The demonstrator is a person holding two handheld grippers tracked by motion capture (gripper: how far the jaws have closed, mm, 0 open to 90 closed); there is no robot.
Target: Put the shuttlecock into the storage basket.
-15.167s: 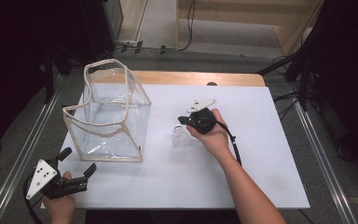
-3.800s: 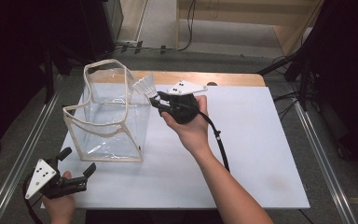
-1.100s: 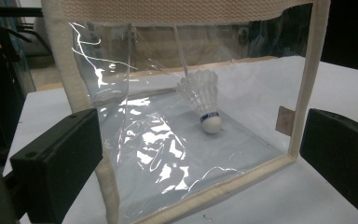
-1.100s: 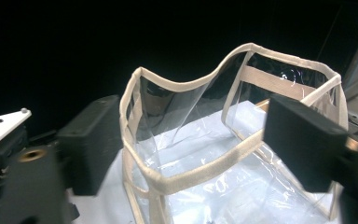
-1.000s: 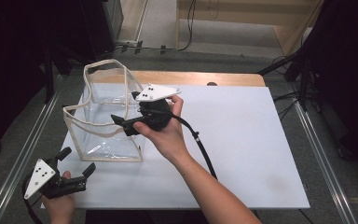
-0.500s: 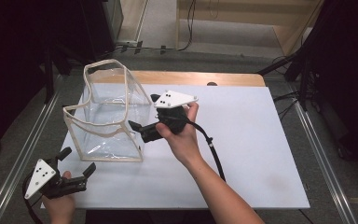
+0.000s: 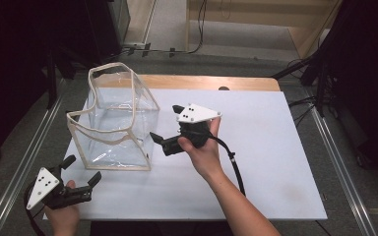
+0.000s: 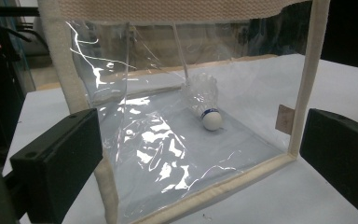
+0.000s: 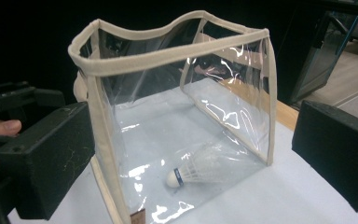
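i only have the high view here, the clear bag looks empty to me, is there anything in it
Observer: Yes. The left gripper view shows a shuttlecock lying on the floor of the clear bag.
Operator: which way is it lying
Observer: On its side. In the right gripper view its white cork tip points toward that camera and the feathers point away.
Operator: is the right gripper holding anything
Observer: No. In its own view the right gripper has its jaws wide apart with nothing between them, outside the bag wall.
Operator: and the left one
Observer: The left gripper is also open, with the bag in front of it.
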